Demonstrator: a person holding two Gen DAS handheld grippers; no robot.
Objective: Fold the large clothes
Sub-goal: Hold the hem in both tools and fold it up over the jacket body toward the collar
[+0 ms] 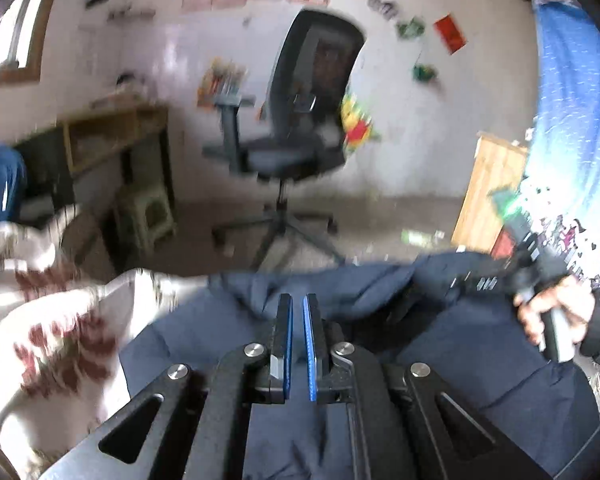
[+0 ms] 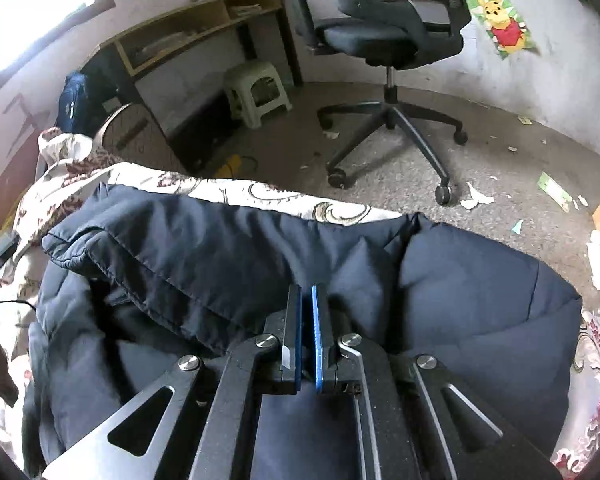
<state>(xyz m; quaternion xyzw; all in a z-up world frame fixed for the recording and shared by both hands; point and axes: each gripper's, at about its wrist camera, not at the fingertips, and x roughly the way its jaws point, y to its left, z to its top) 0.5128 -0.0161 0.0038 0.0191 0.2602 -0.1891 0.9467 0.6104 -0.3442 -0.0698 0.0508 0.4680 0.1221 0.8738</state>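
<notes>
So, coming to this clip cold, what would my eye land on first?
Most likely the puffy navy jacket, which lies across the flowered bedspread and fills the lower half of both views. Above it sit the shut left gripper and right gripper, blue pads together. Behind, a black office chair stands on the littered floor by the wall.

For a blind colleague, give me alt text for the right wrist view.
The right gripper, jaws shut and empty, hangs over a navy padded jacket on a floral bedspread. Beyond stand an office chair, stool and desk.
</notes>
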